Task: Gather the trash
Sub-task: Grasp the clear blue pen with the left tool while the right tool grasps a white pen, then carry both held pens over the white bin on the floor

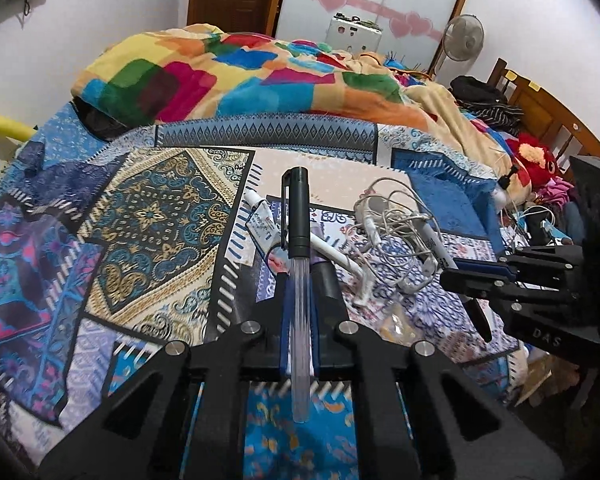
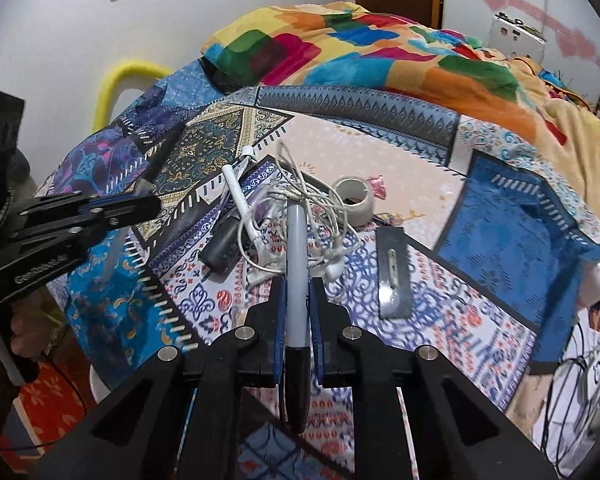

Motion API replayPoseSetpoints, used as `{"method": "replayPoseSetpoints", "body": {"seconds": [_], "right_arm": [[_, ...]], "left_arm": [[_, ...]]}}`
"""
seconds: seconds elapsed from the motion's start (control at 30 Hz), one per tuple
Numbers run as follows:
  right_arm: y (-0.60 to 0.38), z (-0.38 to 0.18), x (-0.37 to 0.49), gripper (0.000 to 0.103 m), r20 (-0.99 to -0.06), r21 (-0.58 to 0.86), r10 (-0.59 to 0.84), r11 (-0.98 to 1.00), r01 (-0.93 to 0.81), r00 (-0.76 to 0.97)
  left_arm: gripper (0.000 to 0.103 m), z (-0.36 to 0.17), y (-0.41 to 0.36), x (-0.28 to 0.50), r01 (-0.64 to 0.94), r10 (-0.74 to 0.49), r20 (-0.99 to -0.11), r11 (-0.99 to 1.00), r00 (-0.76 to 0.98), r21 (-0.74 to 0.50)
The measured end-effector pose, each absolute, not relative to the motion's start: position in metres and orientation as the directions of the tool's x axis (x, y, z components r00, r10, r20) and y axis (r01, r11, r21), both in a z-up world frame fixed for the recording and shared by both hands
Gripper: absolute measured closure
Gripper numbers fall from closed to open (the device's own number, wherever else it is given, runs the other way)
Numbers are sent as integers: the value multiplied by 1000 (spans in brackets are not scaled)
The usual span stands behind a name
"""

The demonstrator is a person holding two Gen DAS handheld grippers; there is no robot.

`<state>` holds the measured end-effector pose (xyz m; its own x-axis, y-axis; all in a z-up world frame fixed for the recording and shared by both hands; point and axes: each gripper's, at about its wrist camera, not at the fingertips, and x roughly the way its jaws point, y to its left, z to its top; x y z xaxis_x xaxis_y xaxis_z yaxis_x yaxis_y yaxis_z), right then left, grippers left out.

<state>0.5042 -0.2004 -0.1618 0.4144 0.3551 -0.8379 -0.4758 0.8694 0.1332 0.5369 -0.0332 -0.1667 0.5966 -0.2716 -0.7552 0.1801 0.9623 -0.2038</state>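
My left gripper [image 1: 300, 276] is shut on a clear-barrelled pen with a black cap [image 1: 298, 216], held above the patterned bedspread. My right gripper [image 2: 298, 284] is shut on a grey marker with a black cap [image 2: 297, 264]; it also shows in the left wrist view [image 1: 460, 278]. On the bed lie a white pen [image 2: 242, 204], tangled white earphones [image 2: 320, 216], a dark cylinder [image 2: 220, 248], a roll of white tape [image 2: 354, 198] and a grey flat strip [image 2: 394, 274]. A small labelled tube [image 1: 262, 226] lies behind the left pen.
A colourful blanket [image 1: 236, 76] is heaped at the back of the bed. A yellow padded rail [image 2: 120, 84] stands at the bed's left. Clothes and a red plush toy [image 1: 536, 160] lie at the right by the wooden headboard [image 1: 540, 108]. A fan [image 1: 462, 38] stands behind.
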Motion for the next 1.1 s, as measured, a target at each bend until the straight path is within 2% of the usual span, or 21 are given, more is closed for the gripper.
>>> {"method": "replayPoseSetpoints", "body": {"seconds": [0.2,0.63,0.77,1.1], "right_arm": [[-206,-159,491,92,-873,119,319,873,-473,369],[-216,-199,450,93,-939,109,240,888,-447,247],[-218,-182,433,93,-930,106,248,888,-447,272],[-190,-102,383,93,-863,77,301,872,-484,406]], "left_arm": [[96,-136,-31,505,177,-253,-748,967,614,-182],[96,-102,-10,433,125,-214,-730,977,649,-175],[96,-99,4,413,93,-201,-729,978,654,-187],[96,-80,46,345,0,-144,-710,980,689,-199]]}}
